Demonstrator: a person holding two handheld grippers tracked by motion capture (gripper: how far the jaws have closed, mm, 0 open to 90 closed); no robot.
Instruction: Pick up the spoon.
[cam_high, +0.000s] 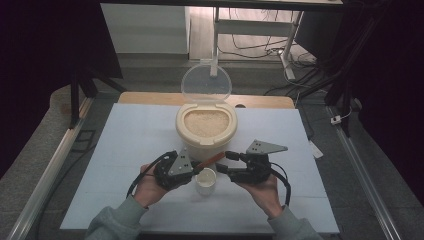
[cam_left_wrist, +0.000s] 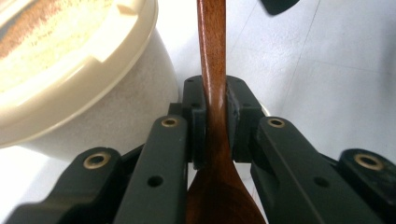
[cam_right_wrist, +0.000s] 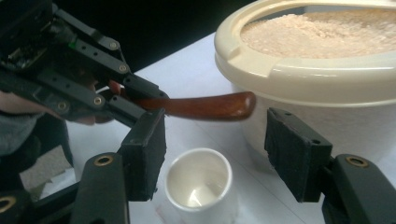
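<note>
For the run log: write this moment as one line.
left gripper: shut on wooden spoon | right gripper: open, near spoon handle | white cup: empty, below | rice container: lid open

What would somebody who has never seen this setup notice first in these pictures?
Probably the cream rice container at the middle of the table, full of grain, with its clear lid standing open behind it. Just in front of it, the left gripper is clamped on a brown wooden spoon, whose handle points toward the open right gripper. A small white cup stands on the table between the two hands.
</note>
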